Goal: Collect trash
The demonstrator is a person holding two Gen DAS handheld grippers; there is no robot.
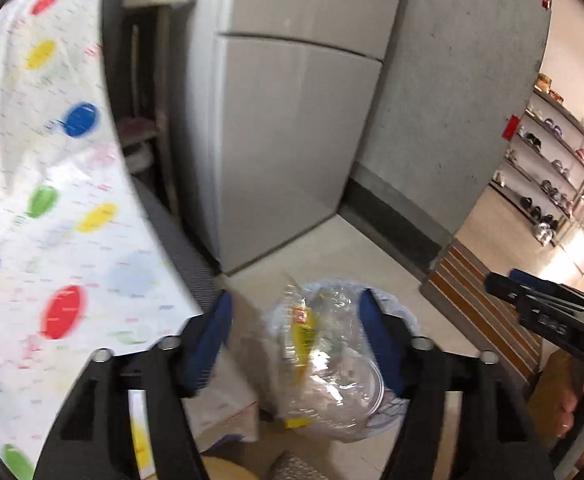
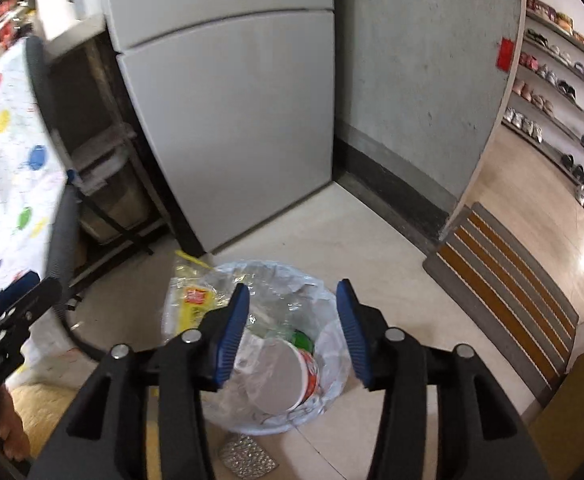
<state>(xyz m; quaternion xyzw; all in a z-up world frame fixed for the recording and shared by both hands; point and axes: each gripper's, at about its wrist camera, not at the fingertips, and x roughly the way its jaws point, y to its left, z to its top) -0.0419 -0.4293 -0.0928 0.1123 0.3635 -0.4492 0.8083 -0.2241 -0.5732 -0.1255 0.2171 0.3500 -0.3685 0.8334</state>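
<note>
Both grippers hovering over bin (image 2: 252, 360) on floor by fridge (image 2: 228, 120). Left gripper (image 1: 295, 344) fingers spread; clear wrapper (image 1: 315, 360) sitting loose between them, prob dropping at bin rim. Right gripper (image 2: 292, 336) fingers apart, empty.

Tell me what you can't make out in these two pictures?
- Left wrist view: the clear wrapper is motion-blurred; its red label can't be read.
- Right wrist view: the bin bottom is buried under a cup and plastic.
- Both views: items on the shelves are too small to identify.
</note>
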